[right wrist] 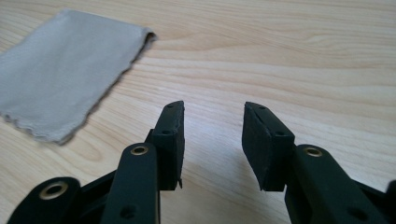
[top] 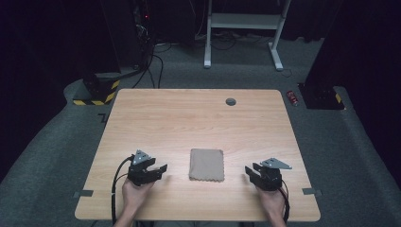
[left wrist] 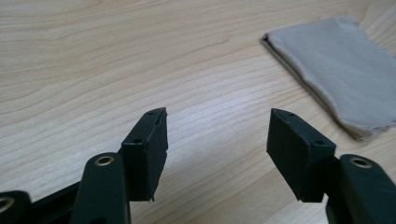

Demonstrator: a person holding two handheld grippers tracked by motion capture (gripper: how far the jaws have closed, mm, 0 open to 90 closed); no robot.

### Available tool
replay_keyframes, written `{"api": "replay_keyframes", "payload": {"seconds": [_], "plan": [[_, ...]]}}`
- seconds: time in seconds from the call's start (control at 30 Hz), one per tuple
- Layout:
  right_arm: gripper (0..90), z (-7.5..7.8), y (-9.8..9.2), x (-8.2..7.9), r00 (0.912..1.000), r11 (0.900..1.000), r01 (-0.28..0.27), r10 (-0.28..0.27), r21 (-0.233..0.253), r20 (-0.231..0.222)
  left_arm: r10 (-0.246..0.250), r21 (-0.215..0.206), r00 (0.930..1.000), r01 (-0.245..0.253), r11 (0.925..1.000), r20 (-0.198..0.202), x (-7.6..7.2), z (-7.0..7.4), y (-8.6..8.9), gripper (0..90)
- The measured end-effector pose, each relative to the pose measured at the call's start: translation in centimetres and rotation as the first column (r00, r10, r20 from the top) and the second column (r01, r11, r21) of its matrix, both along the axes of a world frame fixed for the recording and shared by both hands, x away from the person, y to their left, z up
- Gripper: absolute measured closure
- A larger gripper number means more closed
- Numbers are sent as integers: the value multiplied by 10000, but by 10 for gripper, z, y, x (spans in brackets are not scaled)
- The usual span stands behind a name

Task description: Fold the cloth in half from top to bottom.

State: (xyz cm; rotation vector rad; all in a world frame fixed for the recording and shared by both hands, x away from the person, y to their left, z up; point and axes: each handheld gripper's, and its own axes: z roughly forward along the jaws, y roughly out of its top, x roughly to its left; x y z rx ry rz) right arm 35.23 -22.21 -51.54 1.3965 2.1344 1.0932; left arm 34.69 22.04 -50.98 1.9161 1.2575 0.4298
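A folded beige cloth (top: pixel 206 164) lies flat on the wooden table (top: pixel 189 118), near the front edge and between the two hands. My left gripper (top: pixel 160 170) rests to the cloth's left, open, with nothing between its jaws. In the left gripper view the cloth (left wrist: pixel 336 70) lies ahead to the right of the open left gripper (left wrist: pixel 217 135). My right gripper (top: pixel 249 171) sits to the cloth's right, also open and empty. In the right gripper view the cloth (right wrist: pixel 65 74) is off to the upper left of the right gripper (right wrist: pixel 212 130).
A small grey grommet (top: pixel 231 101) is set in the table near its far edge. Beyond the table stand a white desk frame (top: pixel 243 28) and dark equipment with yellow-black striped bases (top: pixel 97 92). A red object (top: pixel 293 98) lies on the floor at the right.
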Motion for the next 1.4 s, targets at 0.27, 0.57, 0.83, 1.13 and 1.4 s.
{"api": "replay_keyframes", "payload": {"seconds": [0.27, 0.57, 0.83, 1.13, 1.4], "plan": [[585, -7, -8, 1, 9996, 9987, 281, -284, -423, -65, 326, 392, 9995, -324, 9987, -41, 5, -8, 6, 386], [575, -7, -11, 2, 9990, 9968, 436, -442, -669, -78, 480, 919, 9988, -470, 9947, -88, 10, -13, 7, 385], [529, -7, -7, 4, 9994, 9900, 334, -314, -1368, 167, 622, 1299, 9971, -674, 9892, 441, 9, -18, 5, 365], [455, -7, -7, 8, 9995, 9906, 315, -308, -1332, 75, 763, 1289, 9964, -804, 9884, 365, 9, -18, 5, 315], [448, -7, -7, 8, 9996, 9907, 289, -284, -1329, 56, 706, 1319, 9969, -748, 9884, 359, 9, -18, 5, 299]]}}
